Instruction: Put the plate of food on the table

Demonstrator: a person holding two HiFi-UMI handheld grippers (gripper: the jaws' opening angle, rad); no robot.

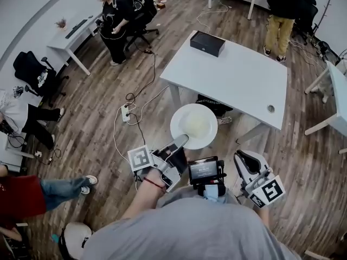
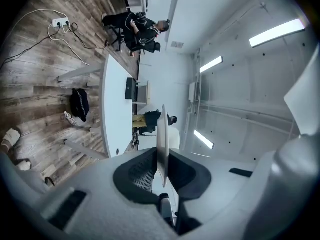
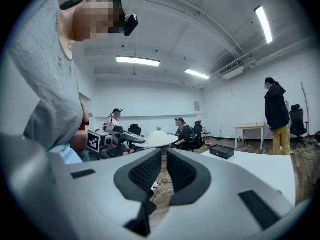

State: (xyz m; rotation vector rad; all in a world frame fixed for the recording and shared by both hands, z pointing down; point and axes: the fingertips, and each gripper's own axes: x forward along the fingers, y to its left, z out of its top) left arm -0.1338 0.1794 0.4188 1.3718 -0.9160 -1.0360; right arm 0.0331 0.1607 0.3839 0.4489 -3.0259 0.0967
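White plate (image 1: 210, 114) carrying a low, pale mound of food (image 1: 196, 125), held level above the wooden floor (image 1: 97, 112), just short of the near edge of the white bench (image 1: 238, 75). The left tongs (image 1: 181, 141) are clamped on the plate's near rim, one pad on each face. The right tongs (image 1: 242, 157) hang beside the person, jaws nearly together with a thin gap and nothing in it. The plate looks rigid, smooth and breakable, probably ceramic. Held by one side of the rim, its weight hangs out from the grip, so it may droop or slip. A deep bite on the rim, kept level, seems soundest; the free tongs could steady the opposite rim.
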